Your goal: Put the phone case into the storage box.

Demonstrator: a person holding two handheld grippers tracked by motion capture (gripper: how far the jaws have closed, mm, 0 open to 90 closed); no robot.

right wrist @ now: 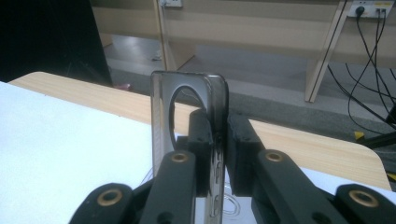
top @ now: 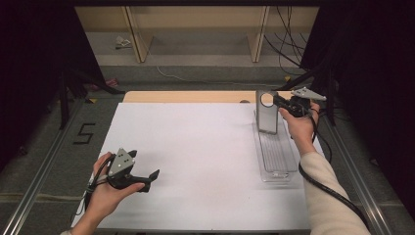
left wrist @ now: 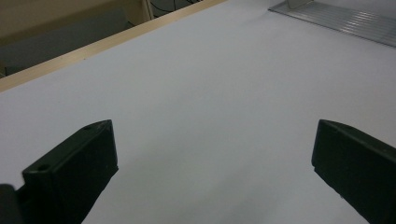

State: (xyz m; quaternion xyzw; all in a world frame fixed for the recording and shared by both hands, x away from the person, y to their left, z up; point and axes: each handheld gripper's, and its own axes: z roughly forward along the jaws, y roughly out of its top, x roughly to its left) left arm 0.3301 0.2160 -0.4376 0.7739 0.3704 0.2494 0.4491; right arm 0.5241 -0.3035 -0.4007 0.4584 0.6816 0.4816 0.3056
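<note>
A clear, smoky phone case (top: 266, 113) with a round camera hole stands upright at the far right of the table. My right gripper (top: 279, 102) is shut on its upper right edge. In the right gripper view the case (right wrist: 161, 112) rises edge-on between the two black jaws of the right gripper (right wrist: 218, 127), which pinch its side wall. Under the case lies a clear ribbed plastic tray (top: 276, 156). My left gripper (top: 145, 164) rests low at the near left, open, with nothing between its jaws. The left gripper (left wrist: 215, 140) looks out over bare white sheet.
A white sheet (top: 195, 161) covers most of the wooden table (top: 186, 96). The tray's corner (left wrist: 345, 18) shows far off in the left gripper view. Black curtains flank both sides. Shelving legs and cables (top: 288, 44) stand beyond the far edge.
</note>
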